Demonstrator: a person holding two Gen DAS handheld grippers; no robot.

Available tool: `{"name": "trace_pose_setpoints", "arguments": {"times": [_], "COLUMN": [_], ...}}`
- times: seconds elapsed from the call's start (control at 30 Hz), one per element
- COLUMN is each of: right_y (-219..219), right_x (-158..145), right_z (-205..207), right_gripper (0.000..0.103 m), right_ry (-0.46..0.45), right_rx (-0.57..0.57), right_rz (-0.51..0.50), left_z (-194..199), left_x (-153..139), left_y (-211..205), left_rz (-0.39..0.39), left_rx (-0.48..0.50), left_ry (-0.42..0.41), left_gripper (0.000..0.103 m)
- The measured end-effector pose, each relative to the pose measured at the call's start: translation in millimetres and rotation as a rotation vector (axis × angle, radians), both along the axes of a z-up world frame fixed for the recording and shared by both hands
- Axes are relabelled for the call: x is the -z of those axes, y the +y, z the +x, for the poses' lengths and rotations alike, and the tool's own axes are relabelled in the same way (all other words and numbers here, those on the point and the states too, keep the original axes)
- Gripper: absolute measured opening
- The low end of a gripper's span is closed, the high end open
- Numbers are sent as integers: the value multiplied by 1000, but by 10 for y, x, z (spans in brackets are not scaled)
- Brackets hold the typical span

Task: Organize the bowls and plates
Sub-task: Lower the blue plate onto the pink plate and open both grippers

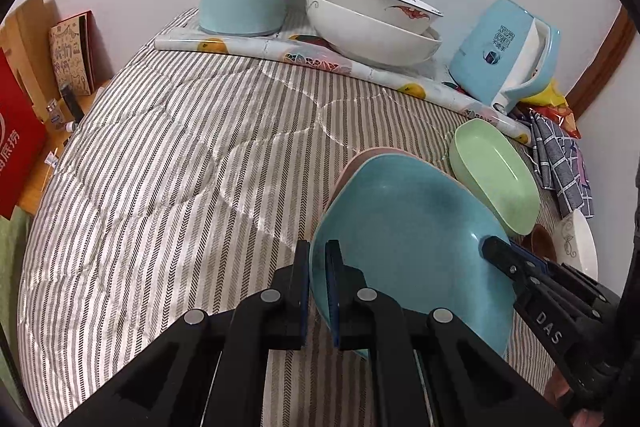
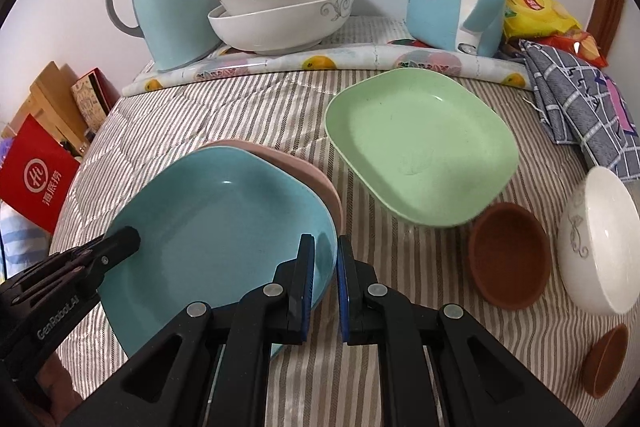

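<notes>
I have both grippers, left (image 1: 318,259) and right (image 2: 326,255), clamped on the square blue plate's (image 2: 224,219) rim, over a pink plate (image 2: 316,183). Only my right view shows two brown bowls (image 2: 508,255).

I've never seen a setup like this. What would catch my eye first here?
Probably the blue plate in the foreground: two black grippers, the left gripper and the right gripper, pinch its opposite rims above a pink plate on the striped cloth. Behind it lies a green plate, with stacked white bowls by the wall.
</notes>
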State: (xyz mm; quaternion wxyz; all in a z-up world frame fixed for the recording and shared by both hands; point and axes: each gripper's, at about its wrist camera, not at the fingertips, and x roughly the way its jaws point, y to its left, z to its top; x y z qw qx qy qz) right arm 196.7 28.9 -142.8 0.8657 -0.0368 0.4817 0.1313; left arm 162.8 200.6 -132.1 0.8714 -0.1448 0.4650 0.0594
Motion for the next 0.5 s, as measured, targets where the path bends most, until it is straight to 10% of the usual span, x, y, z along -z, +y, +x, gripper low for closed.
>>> {"name": "trace_pose_setpoints", "arguments": {"times": [0.33,0.5], "right_y": [66,0], "right_x": [8,-51], "right_z": [152,131], "right_gripper": [14,40], "right_ry": [-27,-30], "right_rx": [-26,-22], "right_rz": [-24,1], "left_z": [75,31], "left_x": [12,-10], "left_y": [5,4], "left_rz": [4,27], "left_rx": [10,-7], "left_ry": [11,17], "left_gripper": [11,41]}}
